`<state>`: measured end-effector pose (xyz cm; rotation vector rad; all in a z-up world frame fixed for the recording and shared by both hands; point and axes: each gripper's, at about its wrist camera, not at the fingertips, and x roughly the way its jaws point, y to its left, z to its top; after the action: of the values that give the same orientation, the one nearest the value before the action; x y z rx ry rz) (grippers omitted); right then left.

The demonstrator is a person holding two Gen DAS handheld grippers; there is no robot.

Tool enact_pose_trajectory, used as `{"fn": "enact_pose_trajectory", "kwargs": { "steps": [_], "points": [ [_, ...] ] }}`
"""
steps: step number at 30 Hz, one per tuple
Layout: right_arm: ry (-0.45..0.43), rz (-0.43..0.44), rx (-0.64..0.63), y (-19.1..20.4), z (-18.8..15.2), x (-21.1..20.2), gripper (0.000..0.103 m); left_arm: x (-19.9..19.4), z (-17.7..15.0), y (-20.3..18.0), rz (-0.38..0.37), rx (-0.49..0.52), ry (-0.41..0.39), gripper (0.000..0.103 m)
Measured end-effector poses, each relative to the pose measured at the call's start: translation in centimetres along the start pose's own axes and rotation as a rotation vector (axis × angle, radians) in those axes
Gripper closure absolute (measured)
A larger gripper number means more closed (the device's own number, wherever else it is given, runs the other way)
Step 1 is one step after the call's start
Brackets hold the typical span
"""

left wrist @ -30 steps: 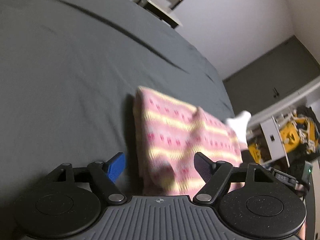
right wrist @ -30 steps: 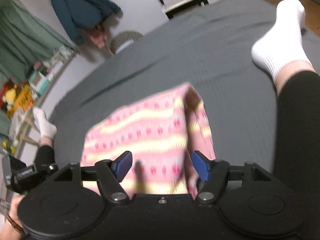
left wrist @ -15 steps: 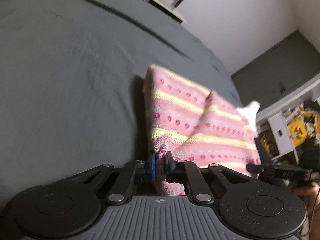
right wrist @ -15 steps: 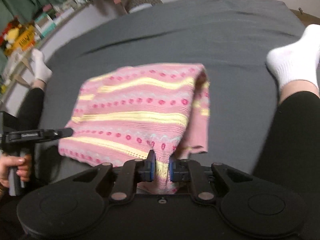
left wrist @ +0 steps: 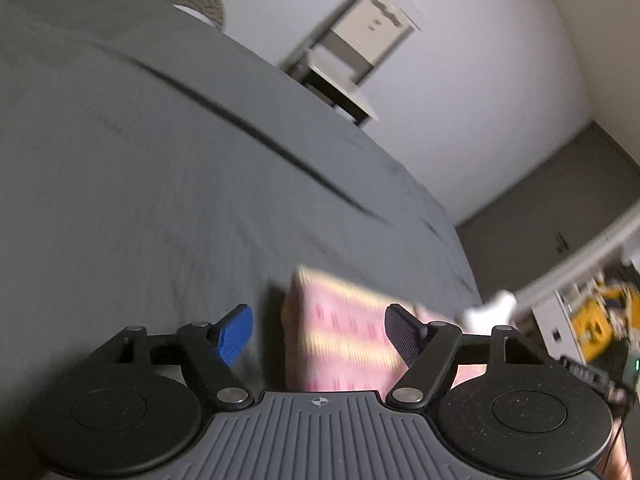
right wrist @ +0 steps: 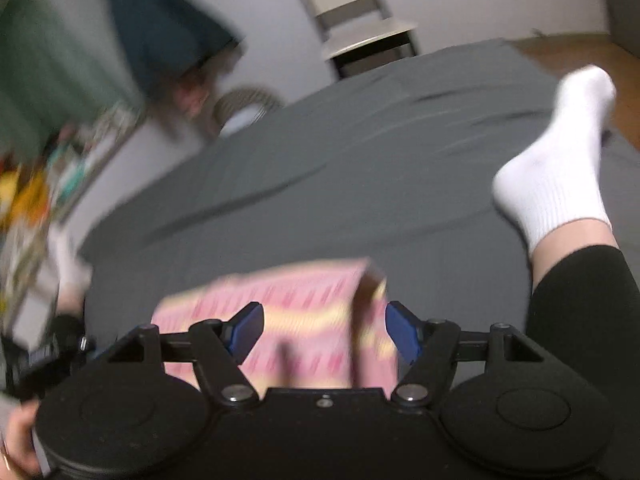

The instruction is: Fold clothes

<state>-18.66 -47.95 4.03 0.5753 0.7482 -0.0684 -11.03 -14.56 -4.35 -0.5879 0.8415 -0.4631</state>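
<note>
Left wrist view: left hand-held gripper (left wrist: 319, 336) spread wide, nothing between its fingers. Blue left fingertip (left wrist: 236, 335) over bare bed (left wrist: 168, 200); dark right fingertip (left wrist: 401, 330) in front of the garment (left wrist: 344, 340). Garment is pink with yellow stripes, folded into a compact block, lying flat on the grey bed just ahead of the fingers, its left fold edge between the two tips. Whether the fingers touch it cannot be told; frame is motion-blurred. White sock (left wrist: 490, 310) at the far right past the garment. Chair (left wrist: 360, 52) against the wall beyond the bed.

Right wrist view: right hand-held gripper (right wrist: 324, 332) also spread wide, holding nothing. Garment (right wrist: 296, 304) lies on the bed (right wrist: 340, 168) straight ahead, spanning the gap between both blue tips; its right side shows stacked layers with a raised corner. A leg in black with a white sock (right wrist: 556, 168) rests on the bed to the right, apart from the garment. Chair (right wrist: 352, 12) at the wall, dark jacket (right wrist: 160, 28) hanging upper left. Heavy blur on the left edge.
</note>
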Motion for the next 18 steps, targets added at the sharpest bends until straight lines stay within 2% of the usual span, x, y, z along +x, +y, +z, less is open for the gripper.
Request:
{"fn": "enact_pose_trajectory", "kwargs": {
  "steps": [2, 3, 6, 8, 9, 10, 11, 12, 13, 14, 18],
  "points": [
    [-0.050, -0.020, 0.040, -0.8, 0.9, 1.4, 0.047, 1.7, 1.3, 0.0, 0.025, -0.024, 0.007, 0.030],
    [-0.046, -0.033, 0.049, -1.1, 1.2, 2.1, 0.053, 2.6, 1.8, -0.2, 0.038, -0.021, 0.015, 0.031],
    [0.009, -0.032, 0.047, -1.6, 1.8, 4.1, 0.056, 5.1, 2.7, -0.8, 0.078, -0.001, 0.046, 0.031],
    [0.037, -0.031, 0.018, -1.4, 1.8, 4.7, 0.059, 6.4, 2.8, -1.1, 0.086, 0.015, 0.076, 0.044],
    [0.046, -0.027, 0.007, -1.4, 1.7, 4.9, 0.062, 6.8, 2.8, -1.2, 0.081, 0.013, 0.085, 0.057],
    [0.053, -0.024, 0.001, -1.3, 1.4, 5.2, 0.067, 7.1, 2.6, -1.2, 0.075, 0.011, 0.089, 0.068],
    [0.060, -0.021, -0.002, -1.1, 1.2, 5.5, 0.070, 7.3, 2.3, -1.2, 0.067, 0.006, 0.087, 0.075],
    [0.067, -0.016, -0.001, -1.1, 1.0, 5.8, 0.078, 7.5, 2.1, -1.1, 0.058, 0.002, 0.084, 0.083],
    [0.072, -0.008, 0.002, -1.1, 0.8, 6.0, 0.090, 7.7, 1.8, -1.1, 0.052, 0.002, 0.080, 0.087],
    [0.078, 0.000, 0.005, -1.2, 0.7, 6.3, 0.092, 7.8, 1.6, -1.2, 0.052, 0.007, 0.073, 0.091],
    [0.053, -0.012, 0.006, -1.2, 0.3, 6.2, 0.095, 7.0, 1.0, -0.6, 0.078, 0.005, 0.020, 0.093]
  ]
}}
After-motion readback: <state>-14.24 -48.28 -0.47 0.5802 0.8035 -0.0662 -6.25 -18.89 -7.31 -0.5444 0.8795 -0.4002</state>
